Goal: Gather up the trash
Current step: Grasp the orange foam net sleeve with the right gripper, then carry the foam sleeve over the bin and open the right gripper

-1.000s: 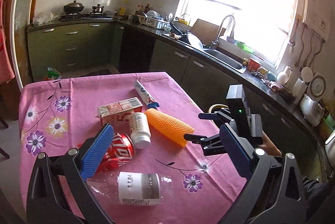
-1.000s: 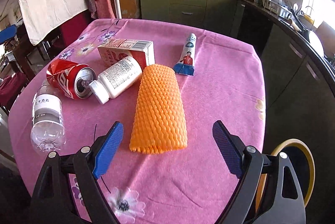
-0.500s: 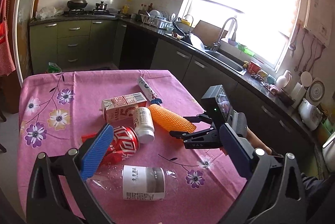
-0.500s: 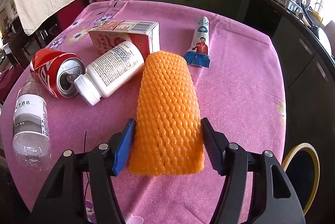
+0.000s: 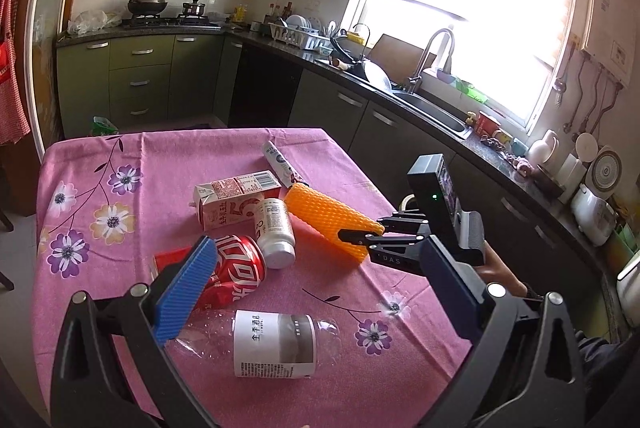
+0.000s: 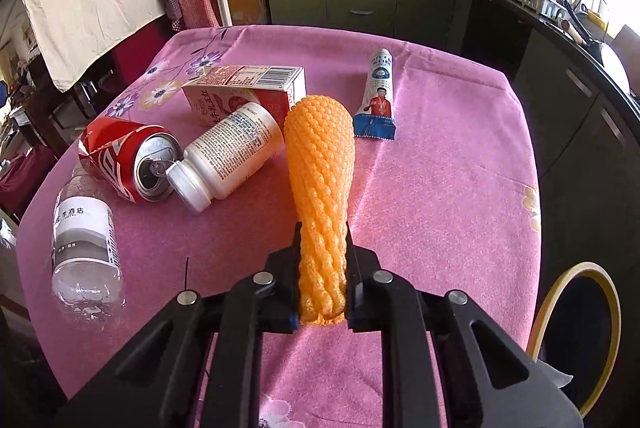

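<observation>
Orange foam net (image 6: 320, 183) — newly squeezed in right gripper (image 6: 322, 268)

Right gripper (image 6: 322, 280) jaws just closed: wide open a second ago, now pinching near end of orange foam net (image 6: 320, 163). Net squeezed narrow at jaws, was flat and wide. Gripper closer to net, lower over counter.

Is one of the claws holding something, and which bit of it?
The right claw squeezes the near end of the orange foam net. The left claw is open, holding nothing.
</observation>
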### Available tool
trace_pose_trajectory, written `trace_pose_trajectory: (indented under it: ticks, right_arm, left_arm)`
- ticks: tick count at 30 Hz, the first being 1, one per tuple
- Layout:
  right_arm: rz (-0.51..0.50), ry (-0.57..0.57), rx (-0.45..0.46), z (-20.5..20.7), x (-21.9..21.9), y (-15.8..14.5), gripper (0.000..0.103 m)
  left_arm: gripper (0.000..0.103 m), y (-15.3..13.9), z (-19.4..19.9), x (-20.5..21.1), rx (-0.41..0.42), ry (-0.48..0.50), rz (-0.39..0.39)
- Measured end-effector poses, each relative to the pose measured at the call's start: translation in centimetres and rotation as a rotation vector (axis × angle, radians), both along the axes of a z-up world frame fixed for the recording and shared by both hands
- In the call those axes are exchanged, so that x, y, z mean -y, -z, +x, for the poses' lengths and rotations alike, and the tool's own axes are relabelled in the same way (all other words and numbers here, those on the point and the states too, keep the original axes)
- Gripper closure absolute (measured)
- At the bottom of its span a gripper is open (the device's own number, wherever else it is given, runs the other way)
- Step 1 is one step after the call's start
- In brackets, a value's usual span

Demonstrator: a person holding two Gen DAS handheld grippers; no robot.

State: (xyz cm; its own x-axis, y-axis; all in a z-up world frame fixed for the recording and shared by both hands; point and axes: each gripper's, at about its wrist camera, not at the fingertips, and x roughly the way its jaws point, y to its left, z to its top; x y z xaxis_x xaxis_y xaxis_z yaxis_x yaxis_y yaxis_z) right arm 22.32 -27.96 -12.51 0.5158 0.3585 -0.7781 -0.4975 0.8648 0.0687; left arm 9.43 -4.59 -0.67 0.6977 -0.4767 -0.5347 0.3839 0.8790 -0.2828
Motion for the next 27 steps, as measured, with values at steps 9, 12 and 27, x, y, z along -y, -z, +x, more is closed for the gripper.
trace_pose_trajectory:
  ticks: [9,12,27]
  right_arm:
    - [0.073,0.031,0.045,-3.8,2.1,-2.3,0.090]
    - [0.099,0.098,0.067,-5.3,5.0,-3.3,0.090]
    - [-0.019,0.655,-0.087,-2.3,27.1,3.1,0.088]
  left_arm:
    - [0.006,-0.1,-0.6,0.1,0.010,-0.002,0.018]
    - [0.006,-0.2,-0.7,0.3,0.011,0.004,0.022]
    - [0.006,-0.2,-1.1,1.9,0.011,0.034,0.031]
